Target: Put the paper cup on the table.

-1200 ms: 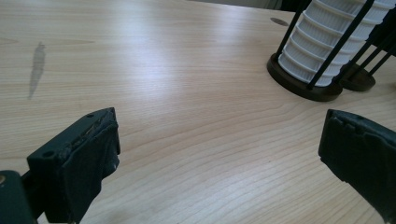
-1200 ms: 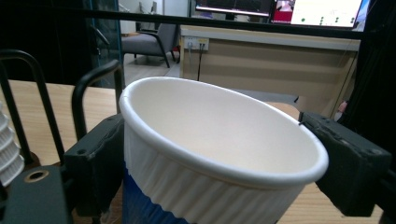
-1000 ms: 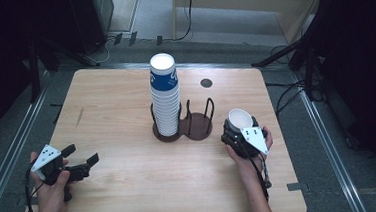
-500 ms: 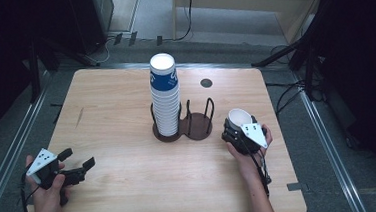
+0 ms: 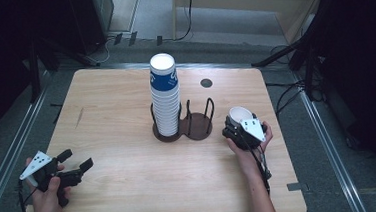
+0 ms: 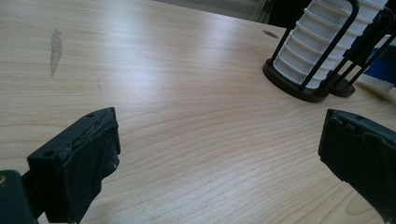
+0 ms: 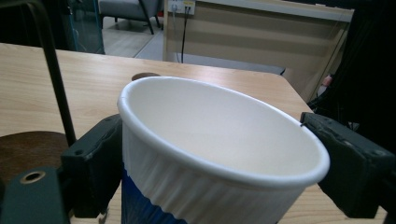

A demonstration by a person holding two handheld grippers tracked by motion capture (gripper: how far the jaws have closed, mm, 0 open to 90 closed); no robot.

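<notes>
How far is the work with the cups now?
Done: one paper cup stands apart from the cup stack. In hand: the right hand-held gripper is shut on it. Left: the holder's second ring is empty; the left hand-held gripper is open and idle.

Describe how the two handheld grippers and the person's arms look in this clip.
Both the left gripper and right gripper are black, each topped by a grey three-cornered plate with dark dots. The jaws are blocky black pads, with screw holes visible in the gripper views. A dark cable trails along each forearm. No sleeves show on the forearms.
</notes>
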